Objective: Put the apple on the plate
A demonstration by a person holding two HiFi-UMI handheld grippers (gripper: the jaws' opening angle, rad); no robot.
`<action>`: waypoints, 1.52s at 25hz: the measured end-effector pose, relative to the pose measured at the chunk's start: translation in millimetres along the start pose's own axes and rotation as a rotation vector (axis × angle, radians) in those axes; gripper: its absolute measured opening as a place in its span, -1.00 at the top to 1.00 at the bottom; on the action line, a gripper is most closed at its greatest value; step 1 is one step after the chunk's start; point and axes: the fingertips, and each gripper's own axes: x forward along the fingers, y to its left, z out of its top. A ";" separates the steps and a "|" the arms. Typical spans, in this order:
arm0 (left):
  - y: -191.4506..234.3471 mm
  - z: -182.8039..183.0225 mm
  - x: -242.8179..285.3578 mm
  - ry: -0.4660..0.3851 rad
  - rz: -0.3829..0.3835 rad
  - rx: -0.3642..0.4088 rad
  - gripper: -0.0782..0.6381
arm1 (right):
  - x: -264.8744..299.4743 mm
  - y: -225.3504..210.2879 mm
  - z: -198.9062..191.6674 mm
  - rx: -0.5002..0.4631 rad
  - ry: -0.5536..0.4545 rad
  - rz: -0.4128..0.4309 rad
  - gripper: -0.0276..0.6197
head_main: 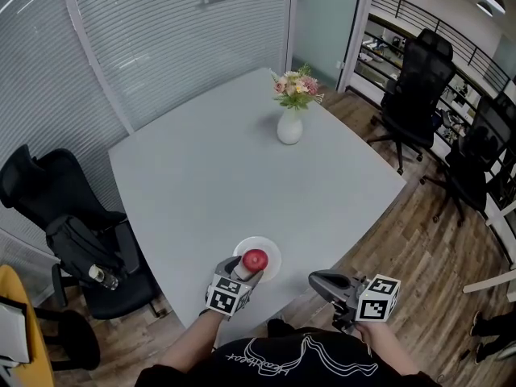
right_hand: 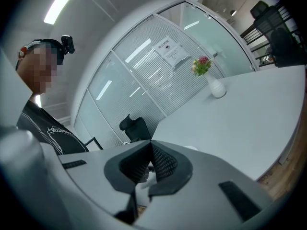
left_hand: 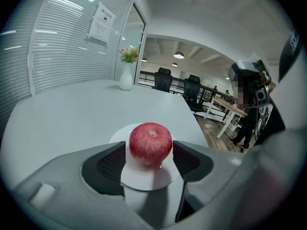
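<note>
A red apple (head_main: 255,260) (left_hand: 150,144) is over the small white plate (head_main: 272,251) (left_hand: 144,178) near the table's front edge, low enough that I cannot tell if it rests on it. My left gripper (head_main: 246,268) (left_hand: 149,153) is shut on the apple, one dark pad against each side. My right gripper (head_main: 316,280) (right_hand: 151,150) hangs off the table's front edge to the right of the plate, shut, with nothing between its fingers.
A white vase of flowers (head_main: 290,126) (left_hand: 126,80) (right_hand: 216,87) stands at the far side of the grey table (head_main: 242,176). Black office chairs stand at the left (head_main: 64,224) and far right (head_main: 415,95). Glass walls with blinds stand behind.
</note>
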 end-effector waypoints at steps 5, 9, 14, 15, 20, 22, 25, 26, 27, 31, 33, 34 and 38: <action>0.2 4.7 -13.5 -0.037 0.012 -0.010 -0.07 | -1.6 6.1 -0.6 -0.007 -0.012 -0.006 0.89; -4.5 20.9 -40.5 -0.093 0.009 -0.022 -0.07 | -2.1 13.8 3.2 -0.029 -0.045 -0.023 0.89; -21.9 46.3 -91.1 -0.185 -0.013 -0.030 -0.07 | -0.3 39.8 8.1 -0.068 -0.066 0.013 0.89; -27.9 51.1 -101.3 -0.202 -0.028 -0.027 -0.07 | 0.4 45.5 8.2 -0.072 -0.070 0.026 0.89; -62.0 72.5 -153.0 -0.278 -0.123 -0.020 -0.03 | 5.5 76.7 1.2 -0.124 -0.056 0.078 0.89; -76.5 82.9 -176.1 -0.323 -0.170 -0.048 0.05 | 6.7 88.2 -2.2 -0.140 -0.051 0.096 0.89; -99.4 100.0 -209.5 -0.387 -0.256 -0.093 0.22 | 9.3 103.6 -4.9 -0.149 -0.054 0.124 0.89; -106.9 104.7 -219.4 -0.407 -0.280 -0.096 0.30 | 9.7 108.6 -6.1 -0.152 -0.055 0.133 0.89; -114.0 108.2 -228.0 -0.422 -0.297 -0.092 0.39 | 9.8 113.6 -7.5 -0.158 -0.054 0.141 0.89; -135.9 110.3 -248.9 -0.440 -0.333 -0.054 0.67 | 8.8 133.8 -10.6 -0.191 -0.048 0.167 0.89; -140.4 105.6 -252.4 -0.429 -0.337 -0.048 0.69 | 9.0 142.1 -12.5 -0.205 -0.044 0.176 0.89; -141.1 102.5 -253.5 -0.421 -0.332 -0.050 0.70 | 9.4 145.9 -13.8 -0.213 -0.040 0.181 0.89; -144.4 95.4 -260.4 -0.407 -0.315 -0.053 0.73 | 8.0 159.7 -19.7 -0.245 -0.016 0.200 0.89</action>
